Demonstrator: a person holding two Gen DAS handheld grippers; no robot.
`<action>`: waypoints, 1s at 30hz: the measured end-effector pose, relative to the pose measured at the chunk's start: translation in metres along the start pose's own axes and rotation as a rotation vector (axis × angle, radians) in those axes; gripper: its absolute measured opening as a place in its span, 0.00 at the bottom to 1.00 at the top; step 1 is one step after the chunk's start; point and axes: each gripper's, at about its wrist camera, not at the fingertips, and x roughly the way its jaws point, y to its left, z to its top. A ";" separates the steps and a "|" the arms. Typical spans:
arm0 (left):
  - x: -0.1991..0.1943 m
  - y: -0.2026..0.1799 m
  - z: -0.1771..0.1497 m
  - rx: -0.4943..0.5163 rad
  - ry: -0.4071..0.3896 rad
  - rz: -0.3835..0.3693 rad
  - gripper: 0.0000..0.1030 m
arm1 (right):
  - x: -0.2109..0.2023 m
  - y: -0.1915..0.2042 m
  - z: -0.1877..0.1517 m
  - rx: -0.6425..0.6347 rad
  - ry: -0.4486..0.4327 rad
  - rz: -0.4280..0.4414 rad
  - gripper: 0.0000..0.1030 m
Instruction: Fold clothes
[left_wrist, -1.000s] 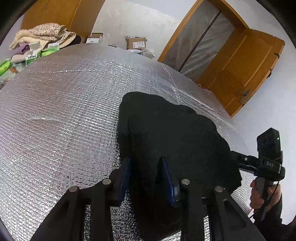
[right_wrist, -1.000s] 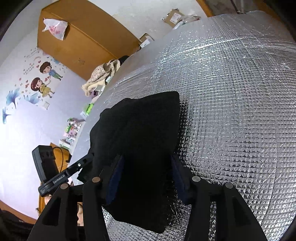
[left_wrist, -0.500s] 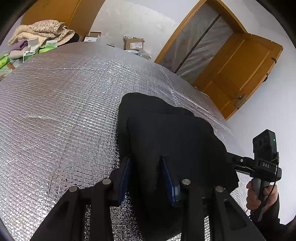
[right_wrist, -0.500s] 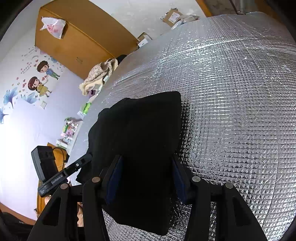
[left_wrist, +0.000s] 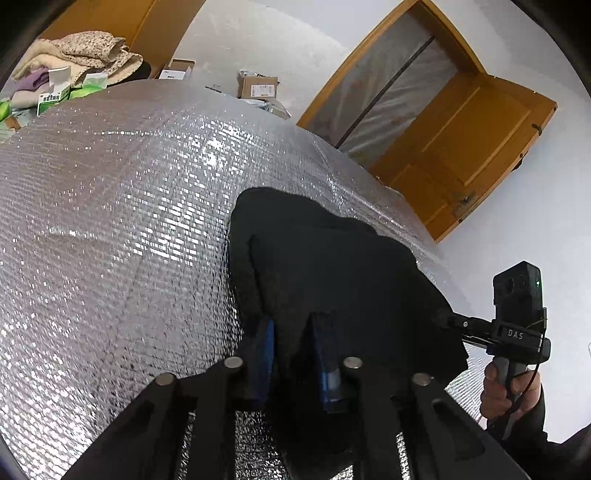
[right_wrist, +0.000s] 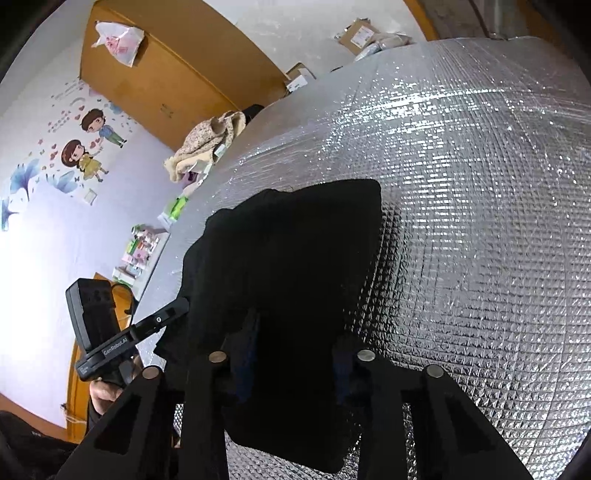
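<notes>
Jaws have just been closing on both sides — the left gripper (left_wrist: 290, 332) and right gripper (right_wrist: 295, 332) now pinch the near edge of the black garment (left_wrist: 332, 266) lying on the silver-covered table (left_wrist: 110, 221); we judge a fold is starting.

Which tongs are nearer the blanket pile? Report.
Left. Both have just been closing on the black garment: left tongs on the blanket pile's side, right tongs beyond.

Matt black cloth garment (left_wrist: 332, 266) on glossy, quilted silver foil sheet (left_wrist: 110, 229)
</notes>
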 end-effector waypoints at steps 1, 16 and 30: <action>-0.002 0.000 0.002 0.005 -0.008 0.000 0.11 | -0.001 0.001 0.002 -0.002 -0.008 0.005 0.28; 0.004 0.033 0.107 0.089 -0.085 0.111 0.08 | 0.052 0.039 0.066 -0.071 -0.051 0.030 0.25; 0.041 0.102 0.164 -0.003 -0.036 0.156 0.09 | 0.129 0.041 0.127 -0.037 -0.041 -0.006 0.31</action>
